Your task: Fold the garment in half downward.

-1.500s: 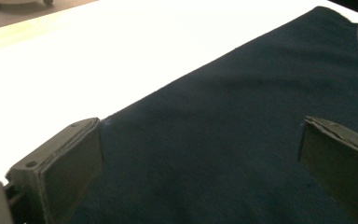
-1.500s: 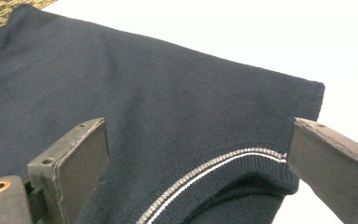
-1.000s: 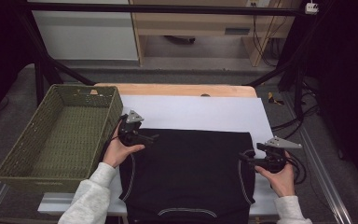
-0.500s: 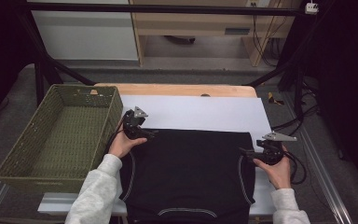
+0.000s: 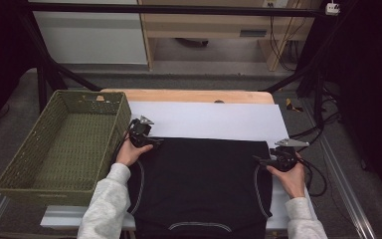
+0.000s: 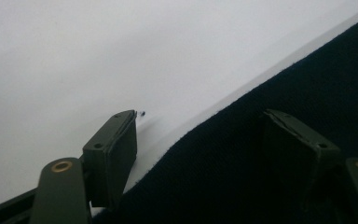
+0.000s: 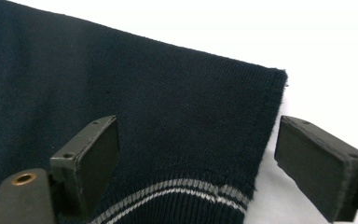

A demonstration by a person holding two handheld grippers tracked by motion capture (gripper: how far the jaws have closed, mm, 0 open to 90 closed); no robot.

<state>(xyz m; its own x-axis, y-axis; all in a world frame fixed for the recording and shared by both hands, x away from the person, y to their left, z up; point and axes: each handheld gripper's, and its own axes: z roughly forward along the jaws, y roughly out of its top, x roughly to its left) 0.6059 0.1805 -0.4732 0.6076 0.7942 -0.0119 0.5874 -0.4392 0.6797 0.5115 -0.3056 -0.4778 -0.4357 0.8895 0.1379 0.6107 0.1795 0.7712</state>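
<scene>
White sheet (image 5: 209,121) | dark sweater (image 5: 199,179) | left hand-held gripper (image 5: 149,142), right hand-held gripper (image 5: 264,160): jaws closing, straddling corners

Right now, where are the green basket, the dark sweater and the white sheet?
Green wicker basket (image 5: 15,175): high view, left rim.
Dark knit sweater (image 5: 199,174): high view, middle of the cloth.
White sheet (image 5: 209,119): high view, bare part beyond the sweater.

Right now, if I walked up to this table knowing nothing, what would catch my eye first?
A dark knitted garment spread flat over the near part of a white sheet. At its two far corners a person holds a left hand-held gripper and a right hand-held gripper, each with jaws open astride the fabric edge. A large green woven basket sits at the left.
</scene>
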